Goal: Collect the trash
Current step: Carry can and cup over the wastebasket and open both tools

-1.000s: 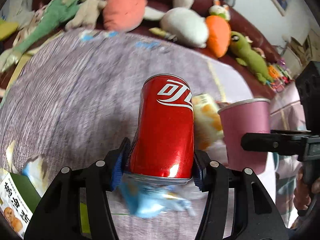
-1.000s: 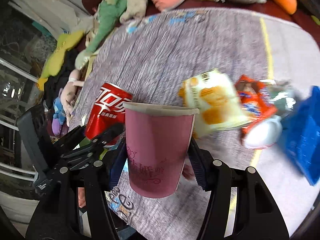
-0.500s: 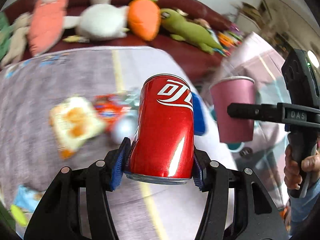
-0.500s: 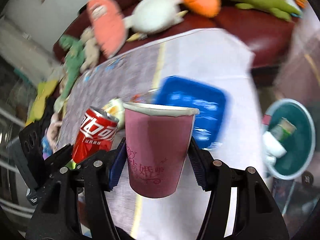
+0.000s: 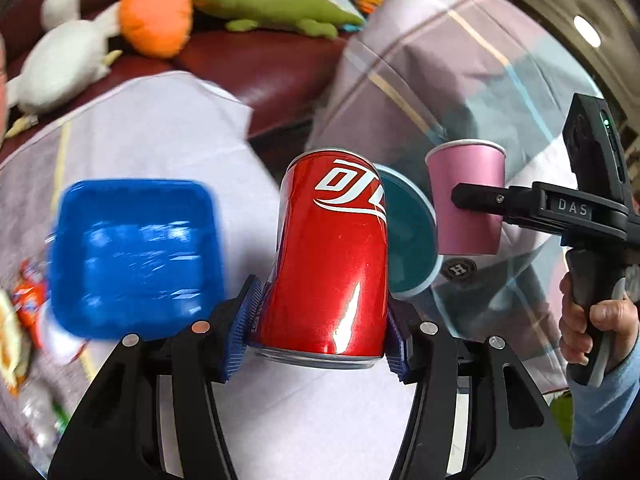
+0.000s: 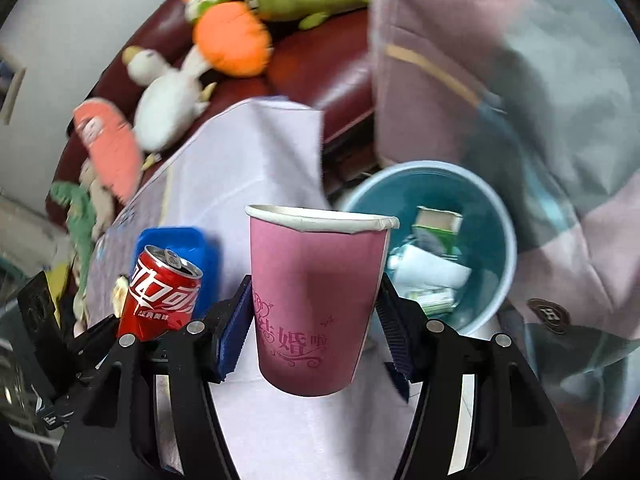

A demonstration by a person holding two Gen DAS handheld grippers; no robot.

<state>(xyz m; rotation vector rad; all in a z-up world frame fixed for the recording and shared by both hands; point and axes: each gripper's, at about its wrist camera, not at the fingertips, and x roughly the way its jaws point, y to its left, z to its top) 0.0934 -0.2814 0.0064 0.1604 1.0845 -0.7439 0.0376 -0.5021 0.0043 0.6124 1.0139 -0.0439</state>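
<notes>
Where snack wrappers lay, teal bin (image 6: 494, 216) now.

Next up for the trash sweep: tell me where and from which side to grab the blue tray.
Grip the blue tray by its near rim, coming from above with one finger inside the wall. It lies flat and open side up on the table, too broad to span. Both grippers are full now: can, cup.

upright red can (image 5: 328, 256), upright pink paper cup (image 6: 316, 300), both clamped
</notes>
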